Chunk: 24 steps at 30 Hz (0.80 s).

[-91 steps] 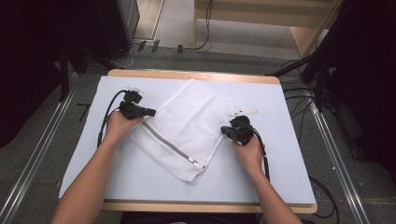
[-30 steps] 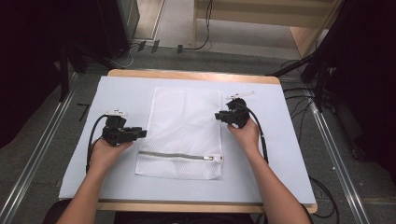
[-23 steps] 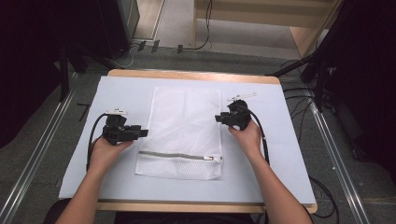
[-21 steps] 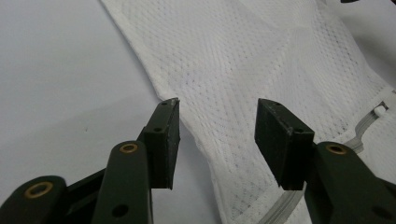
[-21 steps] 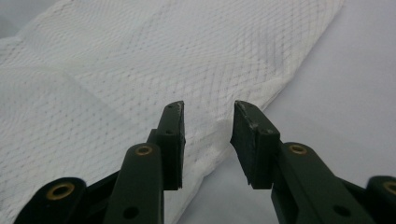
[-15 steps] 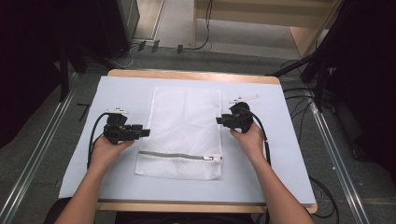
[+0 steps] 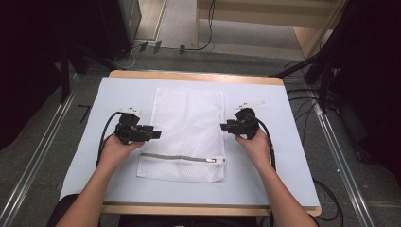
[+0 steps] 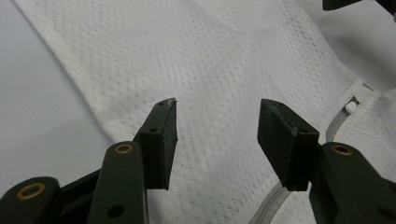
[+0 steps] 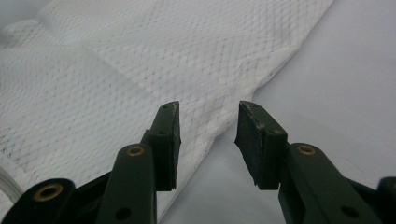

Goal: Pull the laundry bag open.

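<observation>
Your mesh laundry bag (image 7: pixel 187 132) lies flat and squared mid-table on the white sheet (image 7: pixel 85 142), zipper (image 7: pixel 182 157) nearest you. Your left gripper (image 7: pixel 153 135) and right gripper (image 7: pixel 224 126) flank its long edges, both having just been opening, released and holding nothing, likely because the bag is straightened.

White mesh laundry bag (image 7: pixel 187 132) flat on table mat, zipper (image 7: pixel 182 157) closed, near person.

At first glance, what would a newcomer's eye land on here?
A white mesh bag lies flat mid-table on the pale mat, its zipper across the near end. A black tool flanks each long edge, left tool and right tool, both open with nothing between the jaws.
</observation>
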### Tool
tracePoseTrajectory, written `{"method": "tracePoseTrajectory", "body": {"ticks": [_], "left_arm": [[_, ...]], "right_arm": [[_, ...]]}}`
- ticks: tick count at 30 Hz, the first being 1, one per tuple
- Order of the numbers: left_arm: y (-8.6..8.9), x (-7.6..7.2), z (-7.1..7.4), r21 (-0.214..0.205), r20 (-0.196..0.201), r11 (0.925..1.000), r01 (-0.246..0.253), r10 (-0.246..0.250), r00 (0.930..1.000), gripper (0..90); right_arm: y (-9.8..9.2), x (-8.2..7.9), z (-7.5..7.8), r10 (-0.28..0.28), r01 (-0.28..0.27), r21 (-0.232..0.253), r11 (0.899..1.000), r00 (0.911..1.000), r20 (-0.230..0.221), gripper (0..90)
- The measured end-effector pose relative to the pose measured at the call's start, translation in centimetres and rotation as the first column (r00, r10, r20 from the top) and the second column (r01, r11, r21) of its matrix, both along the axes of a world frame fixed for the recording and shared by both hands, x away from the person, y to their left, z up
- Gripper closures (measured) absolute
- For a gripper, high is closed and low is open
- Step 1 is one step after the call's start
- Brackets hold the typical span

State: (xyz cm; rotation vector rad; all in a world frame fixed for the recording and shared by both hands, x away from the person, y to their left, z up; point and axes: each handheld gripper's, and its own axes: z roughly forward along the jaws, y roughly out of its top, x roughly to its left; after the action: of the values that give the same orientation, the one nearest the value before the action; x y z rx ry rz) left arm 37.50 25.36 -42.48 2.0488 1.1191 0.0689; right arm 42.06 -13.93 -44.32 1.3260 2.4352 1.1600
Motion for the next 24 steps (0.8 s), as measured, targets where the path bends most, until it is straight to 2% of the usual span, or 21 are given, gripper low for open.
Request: {"method": "tracePoseTrajectory", "body": {"ticks": [15,24], "left_arm": [[-2.1,0.1,0.2,0.013,-0.001,0.9983,0.056,-0.056,0.9984,44.4],[-3.1,-0.4,0.5,0.026,0.003,0.9965,0.080,-0.080,0.9968,43.2]], "right_arm": [[0.1,-1.1,-0.1,0.021,-0.021,-0.008,1.000,0.9998,0.000,60.9],[0.4,-2.8,0.2,0.053,-0.053,0.006,0.999,0.9986,-0.002,64.9]]}}
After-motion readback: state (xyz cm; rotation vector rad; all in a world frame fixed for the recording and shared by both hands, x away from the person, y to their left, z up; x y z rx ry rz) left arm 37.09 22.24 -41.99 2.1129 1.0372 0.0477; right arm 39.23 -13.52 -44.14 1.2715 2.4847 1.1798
